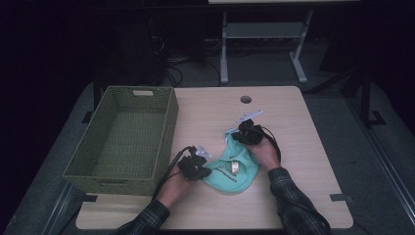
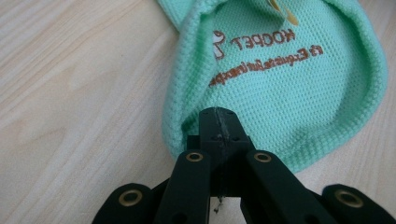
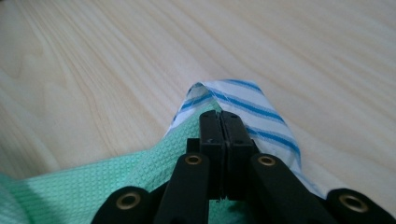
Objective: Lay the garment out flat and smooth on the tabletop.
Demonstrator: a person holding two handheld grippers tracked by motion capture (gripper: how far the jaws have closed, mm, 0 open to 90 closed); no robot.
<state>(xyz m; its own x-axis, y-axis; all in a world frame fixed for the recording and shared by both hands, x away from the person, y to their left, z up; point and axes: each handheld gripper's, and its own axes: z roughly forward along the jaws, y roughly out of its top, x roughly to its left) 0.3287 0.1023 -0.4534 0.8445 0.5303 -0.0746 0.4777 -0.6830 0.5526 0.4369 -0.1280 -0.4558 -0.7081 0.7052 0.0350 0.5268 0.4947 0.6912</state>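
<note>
Mint-green bib [image 2: 299, 88] with brown lettering, blue-and-white striped lining [image 3: 254, 109]; olive-green woven basket [image 1: 166, 132]; pale wood table [image 1: 293, 117].

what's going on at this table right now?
A person works a mint-green knitted garment lying on the wooden table, with a hand-held gripper in each hand. The left hand-held gripper is shut on the garment's lower edge. The right hand-held gripper is shut on its far end, where a blue-and-white striped trim is sewn on. The garment lies flat on the table. A green woven basket sits to the left.
</note>
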